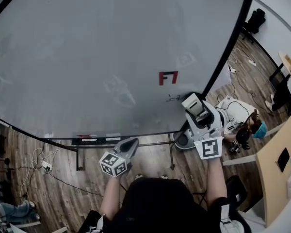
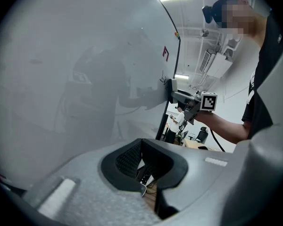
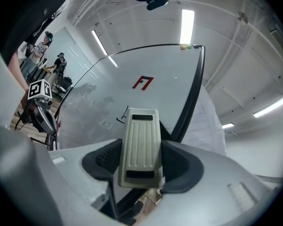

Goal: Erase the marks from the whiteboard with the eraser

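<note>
One whiteboard point(image 1: 111, 57), glossy, black-framed: one red mark point(image 1: 168, 77), one black scribble point(image 1: 174, 98). One ribbed rectangular eraser point(image 3: 140, 145), pinched in right claw point(image 3: 140, 160) beside scribble. Left claw point(image 2: 142, 150) closed, empty.

"What colour is the whiteboard point(image 1: 87, 57)?"

"Pale grey-white, smudged, with a black frame. Toward its right there's a red mark point(image 1: 168, 77), and nearer than that a small black scribble point(image 1: 173, 98)."

"And the eraser point(image 3: 141, 147)?"

"Cream, with a ribbed back and a dark strip at each end."

"The tools?"

"The right gripper point(image 3: 141, 165) and the left gripper point(image 2: 144, 166) are both light grey with black textured pads. Each marker cube point(image 1: 209, 148) is patterned in black-and-white squares."

"The floor point(image 1: 150, 161)?"

"Brown wood planks."
</note>
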